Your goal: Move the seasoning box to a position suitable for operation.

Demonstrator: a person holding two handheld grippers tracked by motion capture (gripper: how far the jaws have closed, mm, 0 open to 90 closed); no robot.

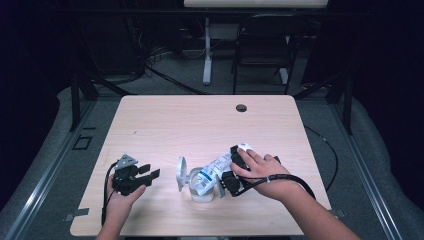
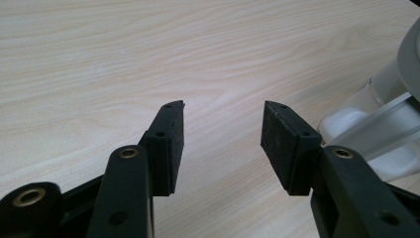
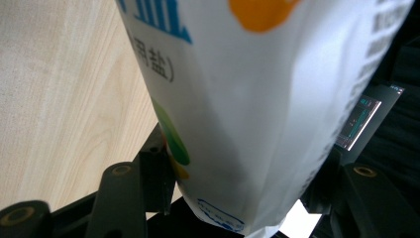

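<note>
Your right gripper (image 1: 235,167) lies low over the table (image 1: 165,125), with your right hand (image 1: 257,170) on top of it. Its jaws stand wide and clamp a white bag (image 1: 215,172) between them: in the right gripper view the bag (image 3: 257,109) fills the gap from one jaw to the other, showing blue print, an orange patch and a green patch. From above, the bag is tilted, its upper end by your right hand and its lower end dipping into the mouth of a clear jar (image 1: 202,187) that stands near the front edge of the table. The jar's lid (image 1: 180,174) is swung open and stands up on the jar's left side. Your left gripper (image 1: 142,176) rests on the table to the left of the jar, apart from it, with your left hand (image 1: 120,197) behind it. Its jaws are spread and hold nothing; in the left gripper view there is bare wood between them, and the jar (image 2: 376,129) shows just beyond the jaw on that view's right. A cable (image 1: 320,150) trails from your right gripper off the table's right edge.
</note>
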